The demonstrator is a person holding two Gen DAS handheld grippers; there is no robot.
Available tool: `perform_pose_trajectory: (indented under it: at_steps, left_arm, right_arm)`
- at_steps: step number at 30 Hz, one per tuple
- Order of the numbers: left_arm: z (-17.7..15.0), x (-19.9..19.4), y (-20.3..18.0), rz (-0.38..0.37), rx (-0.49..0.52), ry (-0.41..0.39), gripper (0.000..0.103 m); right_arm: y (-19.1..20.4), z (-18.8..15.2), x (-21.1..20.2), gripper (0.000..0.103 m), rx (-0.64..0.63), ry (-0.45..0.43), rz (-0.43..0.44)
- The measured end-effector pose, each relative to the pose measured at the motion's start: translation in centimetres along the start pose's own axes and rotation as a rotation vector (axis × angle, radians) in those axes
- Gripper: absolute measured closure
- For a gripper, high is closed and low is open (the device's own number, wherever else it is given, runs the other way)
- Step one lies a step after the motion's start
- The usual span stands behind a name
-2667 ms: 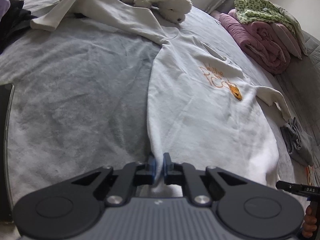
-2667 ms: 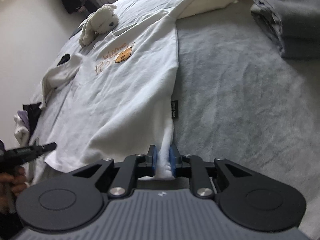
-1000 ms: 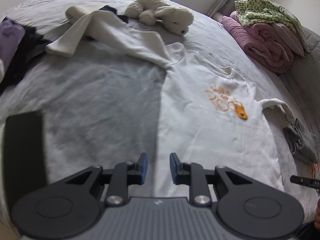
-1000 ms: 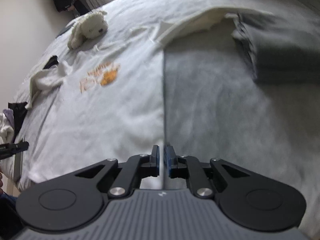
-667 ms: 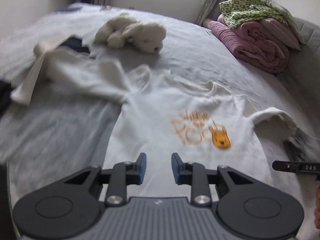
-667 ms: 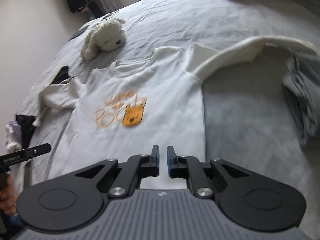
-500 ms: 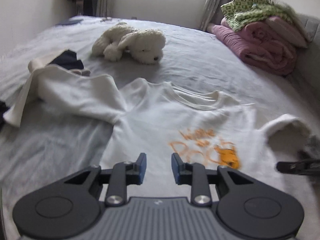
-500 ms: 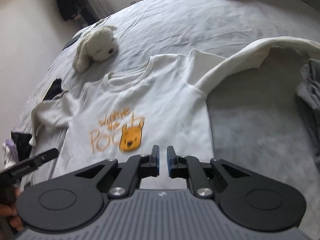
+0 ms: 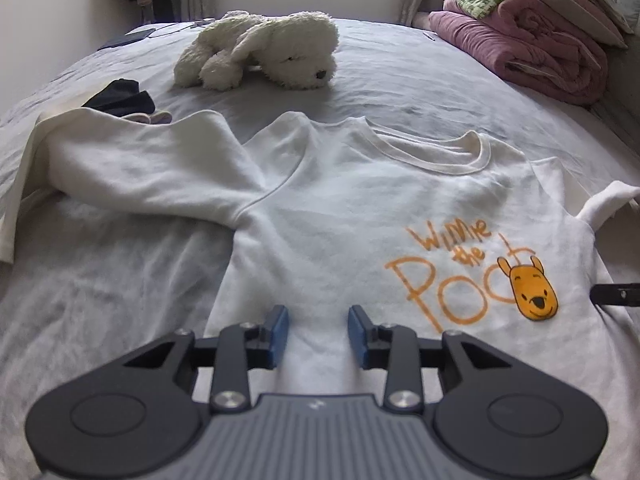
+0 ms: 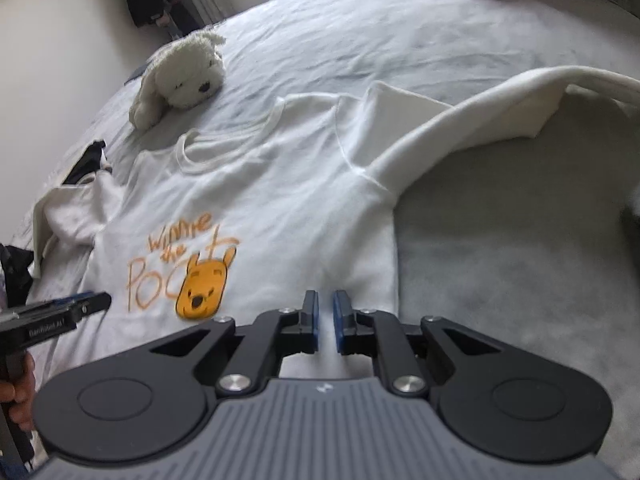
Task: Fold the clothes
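Note:
A white sweatshirt [image 9: 340, 208] with an orange Winnie the Pooh print lies front up on the grey bed [image 9: 100, 280]. Its one sleeve [image 9: 120, 168] trails off to the left. My left gripper [image 9: 318, 332] hovers over the shirt's left side below the armpit; its jaws are opening, with nothing between them. In the right wrist view the same sweatshirt [image 10: 280, 208] shows its other sleeve [image 10: 480, 120] stretched to the right. My right gripper [image 10: 326, 312] is over the shirt's right side, its jaws nearly together and empty. The left gripper's tip [image 10: 92, 302] shows at the left edge.
A white plush dog [image 9: 264, 48] lies beyond the collar. Rolled pink blankets [image 9: 528, 48] with a green cloth on top are stacked at the far right. A dark garment [image 9: 120, 98] lies by the left sleeve. A hand [image 10: 16, 396] holds the left gripper.
Both grippers let go of the sweatshirt's hem corners and moved forward over its body toward the chest. The left jaws have spread wider; the right jaws stay close together.

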State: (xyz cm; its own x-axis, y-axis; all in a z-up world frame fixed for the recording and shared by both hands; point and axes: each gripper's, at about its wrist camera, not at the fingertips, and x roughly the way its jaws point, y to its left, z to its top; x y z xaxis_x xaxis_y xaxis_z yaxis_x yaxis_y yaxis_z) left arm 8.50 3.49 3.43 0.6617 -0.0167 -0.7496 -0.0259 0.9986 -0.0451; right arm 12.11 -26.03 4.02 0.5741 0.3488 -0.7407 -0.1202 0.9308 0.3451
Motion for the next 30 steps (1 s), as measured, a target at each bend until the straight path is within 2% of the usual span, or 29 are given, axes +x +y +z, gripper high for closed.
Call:
perform_pose_trajectory:
  at_steps: [3,6,9,14,18,19,20,22,25,28,30]
  left_arm:
    - [0.6,0.5,0.1,-0.006,-0.016,-0.002,0.066]
    - [1.2,1.2,0.3,-0.001,-0.019,-0.008,0.066]
    - [1.9,1.8,0.6,0.004,-0.04,-0.012,0.065]
    - [2.4,2.4,0.9,0.004,-0.056,-0.024,0.064]
    - [2.6,2.6,1.4,-0.011,-0.068,-0.035,0.064]
    - [2.7,2.7,1.6,-0.019,-0.077,-0.036,0.064]
    - [2.8,2.7,1.8,-0.025,-0.085,-0.034,0.064]
    - [2.8,2.7,1.9,-0.032,-0.095,-0.032,0.064]
    - [2.9,2.7,1.9,-0.035,-0.097,-0.031,0.064]
    - [2.8,2.7,2.0,-0.034,-0.098,-0.033,0.063]
    - [2.8,2.7,2.0,-0.035,-0.096,-0.034,0.062]
  right_arm:
    - [0.4,0.5,0.6,0.09,-0.025,-0.019,-0.014]
    - [-0.3,1.0,1.0,0.09,0.005,-0.032,-0.005]
    - [-1.0,1.9,1.5,0.097,0.031,-0.047,0.006]
    - [-2.5,3.5,2.6,0.097,0.071,-0.091,0.002]
    - [-3.3,4.7,2.4,0.097,0.083,-0.142,-0.035]
    - [-3.7,4.9,2.2,0.095,0.088,-0.156,-0.051]
    - [-4.4,5.1,1.7,0.088,0.105,-0.168,-0.082]
    - [-6.0,5.4,0.7,0.087,0.14,-0.192,-0.146]
    - [-9.8,5.9,-1.0,0.087,0.304,-0.219,-0.105]
    - [-12.3,6.7,-3.0,0.067,0.395,-0.275,-0.127]
    - [-13.5,7.2,-4.4,0.066,0.429,-0.306,-0.13]
